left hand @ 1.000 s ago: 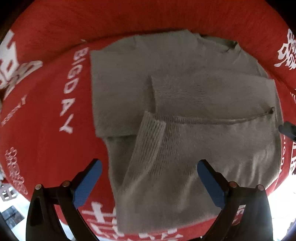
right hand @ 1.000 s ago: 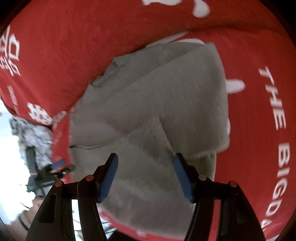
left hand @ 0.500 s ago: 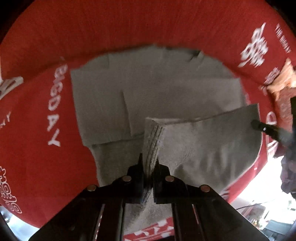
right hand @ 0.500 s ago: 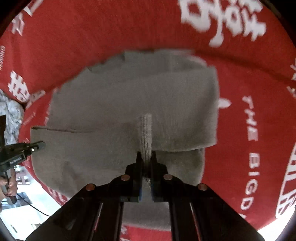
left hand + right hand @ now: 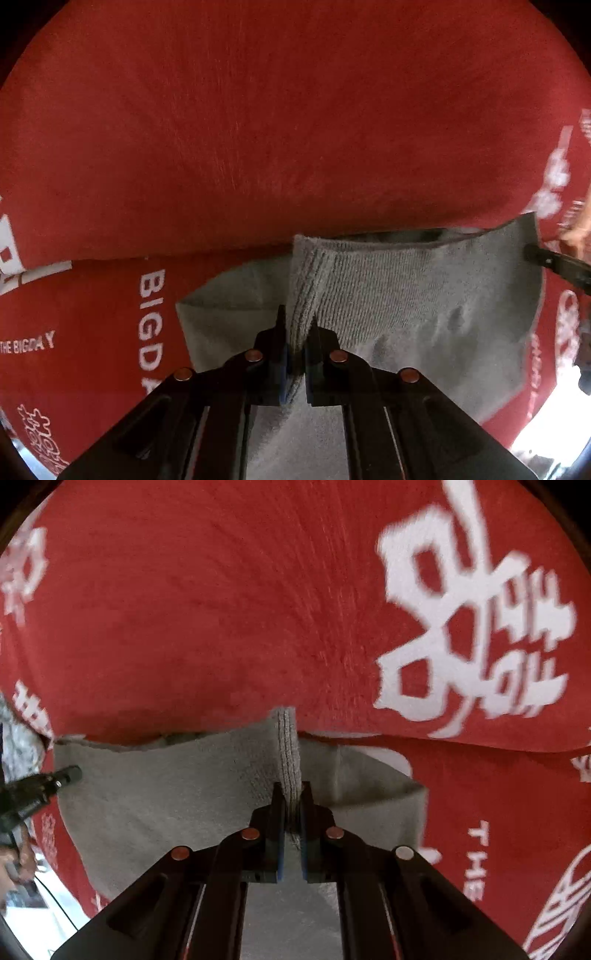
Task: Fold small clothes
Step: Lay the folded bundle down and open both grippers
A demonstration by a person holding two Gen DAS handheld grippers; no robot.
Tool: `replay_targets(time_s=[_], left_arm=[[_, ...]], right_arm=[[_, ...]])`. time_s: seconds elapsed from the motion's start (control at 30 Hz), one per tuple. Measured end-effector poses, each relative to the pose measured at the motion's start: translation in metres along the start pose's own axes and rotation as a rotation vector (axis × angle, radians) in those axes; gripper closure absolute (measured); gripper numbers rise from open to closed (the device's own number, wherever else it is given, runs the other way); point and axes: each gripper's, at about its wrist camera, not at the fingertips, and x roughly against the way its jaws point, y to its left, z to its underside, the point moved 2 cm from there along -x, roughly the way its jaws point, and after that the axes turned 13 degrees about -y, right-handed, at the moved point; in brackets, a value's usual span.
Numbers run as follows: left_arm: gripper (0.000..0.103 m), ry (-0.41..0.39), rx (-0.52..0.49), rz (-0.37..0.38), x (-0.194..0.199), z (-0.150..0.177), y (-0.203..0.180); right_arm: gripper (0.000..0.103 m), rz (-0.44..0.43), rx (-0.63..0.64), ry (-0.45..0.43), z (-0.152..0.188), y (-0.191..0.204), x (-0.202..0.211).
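My left gripper [image 5: 296, 334] and right gripper [image 5: 293, 805] both pinch the grey sweater's [image 5: 424, 306] ribbed hem — only the right view shows the big white character [image 5: 472, 635]; the sweater's far part is hidden.

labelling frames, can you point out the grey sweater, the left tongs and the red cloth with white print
grey sweater [image 5: 424, 314]: left wrist view, on the lifted knit panel.
left tongs [image 5: 295, 343]: left wrist view, between the tips shut on the ribbed hem.
red cloth [image 5: 221, 609]: right wrist view, on a bare red patch.

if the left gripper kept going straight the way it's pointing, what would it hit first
Probably the grey sweater itself: the left gripper is shut on its ribbed edge, with folded layers beyond the tips. Behind them lies the red cloth. Depth is unclear.
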Motion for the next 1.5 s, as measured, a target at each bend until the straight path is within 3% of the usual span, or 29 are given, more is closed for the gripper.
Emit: replay_targets(time_s=[0.13,0.23,0.27,0.33,0.37,0.4,0.57,0.7,0.87,0.97,1.0,1.07,1.2,1.27,1.3,1.33,1.37,1.43,1.5], left_arm=[[0.096,0.051,0.036,-0.082,-0.049,0.015,0.006],[0.096,0.065,0.046,-0.123,-0.063,0.022,0.008],[0.090,0.074,0.041,-0.132,-0.066,0.023,0.009],[0.066,0.077,0.024,-0.191,-0.064,0.021,0.013],[0.044,0.070,0.017,-0.230,-0.062,0.019,0.017],[0.039,0.052,0.011,-0.275,-0.056,0.017,0.022],[0.039,0.080,0.083,-0.272,-0.024,0.018,0.051],[0.039,0.056,0.115,-0.203,0.008,0.032,0.047],[0.039,0.122,0.089,-0.221,-0.014,0.078,0.026],[0.038,0.168,0.110,-0.248,-0.023,0.102,0.029],[0.029,0.159,0.127,-0.238,-0.021,0.107,0.035],[0.021,0.149,0.145,-0.275,-0.010,0.114,0.049],[0.021,0.166,0.192,-0.266,0.016,0.128,0.071],[0.021,0.184,0.208,-0.284,0.030,0.134,0.076],[0.021,0.195,0.227,-0.268,0.037,0.140,0.077],[0.021,0.206,0.264,-0.228,0.043,0.146,0.075],[0.021,0.219,0.302,-0.188,0.046,0.151,0.075],[0.021,0.248,0.412,-0.094,0.051,0.168,0.073],[0.021,0.268,0.476,-0.075,0.052,0.183,0.070]], right_arm=[[0.096,0.028,-0.033,0.029,0.008,-0.007,-0.045],[0.096,0.037,-0.082,0.059,0.016,-0.015,-0.065],[0.096,0.044,-0.093,0.068,0.018,-0.018,-0.068],[0.095,0.080,-0.114,0.084,0.019,-0.025,-0.071],[0.095,0.093,-0.127,0.088,0.019,-0.028,-0.070],[0.095,0.106,-0.154,0.091,0.018,-0.032,-0.065],[0.095,0.108,-0.211,0.084,0.017,-0.038,-0.028],[0.094,0.005,-0.197,0.094,0.033,-0.015,-0.003],[0.094,-0.010,-0.139,0.161,0.065,0.010,-0.020],[0.096,-0.006,-0.181,0.146,0.079,-0.004,-0.028],[0.096,0.003,-0.191,0.138,0.077,-0.010,-0.023],[0.096,0.032,-0.177,0.137,0.076,-0.018,-0.017],[0.091,0.108,-0.204,0.175,0.093,-0.050,0.000],[0.090,0.071,-0.316,0.164,0.102,-0.062,0.017],[0.089,0.060,-0.361,0.161,0.107,-0.066,0.026],[0.078,0.043,-0.406,0.155,0.113,-0.069,0.034],[0.055,0.018,-0.470,0.147,0.122,-0.072,0.045],[0.036,-0.031,-0.585,0.135,0.138,-0.077,0.060],[0.037,-0.088,-0.724,0.136,0.164,-0.076,0.075]])
